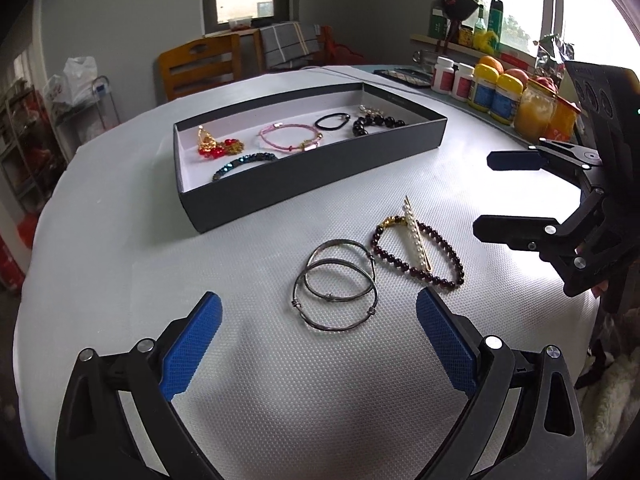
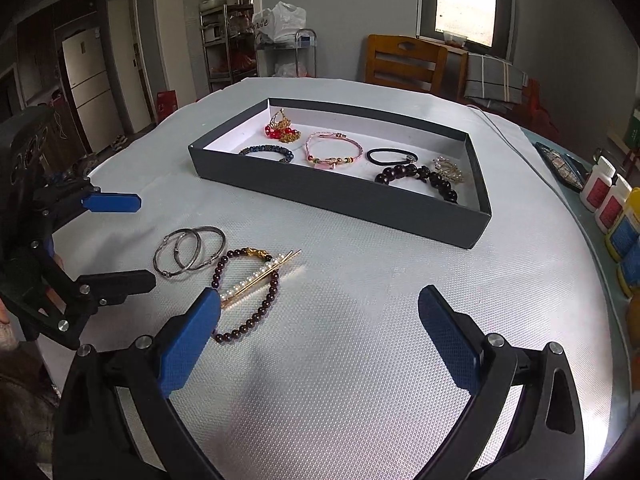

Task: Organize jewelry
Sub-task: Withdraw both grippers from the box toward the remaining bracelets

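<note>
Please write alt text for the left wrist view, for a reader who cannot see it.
Open left gripper hovers over two silver bangles on a white table; a pearl hair clip lies across a dark red bead bracelet. Behind, a dark tray holds more jewelry.

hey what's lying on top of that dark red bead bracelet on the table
A pearl hair clip lies diagonally across the dark red bead bracelet. The beads it crosses are covered from view.

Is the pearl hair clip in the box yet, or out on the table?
Out. The pearl hair clip lies on the table mat, across the dark red bead bracelet, in front of the box.
</note>
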`<state>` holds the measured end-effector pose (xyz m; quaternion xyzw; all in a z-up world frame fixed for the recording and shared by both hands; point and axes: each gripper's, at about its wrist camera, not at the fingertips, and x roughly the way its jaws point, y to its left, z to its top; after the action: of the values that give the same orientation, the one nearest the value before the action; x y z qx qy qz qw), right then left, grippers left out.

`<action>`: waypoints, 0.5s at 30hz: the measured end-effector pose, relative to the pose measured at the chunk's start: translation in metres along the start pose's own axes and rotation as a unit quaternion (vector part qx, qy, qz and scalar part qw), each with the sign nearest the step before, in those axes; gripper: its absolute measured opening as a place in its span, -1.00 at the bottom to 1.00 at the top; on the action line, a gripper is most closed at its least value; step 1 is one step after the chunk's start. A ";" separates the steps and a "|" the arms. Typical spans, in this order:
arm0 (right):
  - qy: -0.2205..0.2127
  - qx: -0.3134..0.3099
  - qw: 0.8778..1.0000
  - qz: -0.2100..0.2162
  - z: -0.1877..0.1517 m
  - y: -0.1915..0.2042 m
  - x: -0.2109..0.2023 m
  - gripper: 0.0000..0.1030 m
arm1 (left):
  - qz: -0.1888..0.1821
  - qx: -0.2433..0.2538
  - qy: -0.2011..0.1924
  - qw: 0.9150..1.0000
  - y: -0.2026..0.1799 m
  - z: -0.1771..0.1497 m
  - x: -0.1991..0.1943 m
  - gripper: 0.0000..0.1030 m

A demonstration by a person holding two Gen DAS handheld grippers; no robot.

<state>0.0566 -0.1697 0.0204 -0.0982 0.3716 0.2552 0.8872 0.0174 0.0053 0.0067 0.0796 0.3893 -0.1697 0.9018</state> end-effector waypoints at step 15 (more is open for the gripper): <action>0.030 0.021 0.999 0.016 -0.008 -0.006 0.007 0.89 | -0.006 0.026 0.037 0.999 -0.004 0.005 0.018 0.57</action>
<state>0.0593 -0.1748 0.0095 -0.0810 0.4047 0.2583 0.8734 0.0310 -0.0042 -0.0032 0.1066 0.4188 -0.1824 0.8832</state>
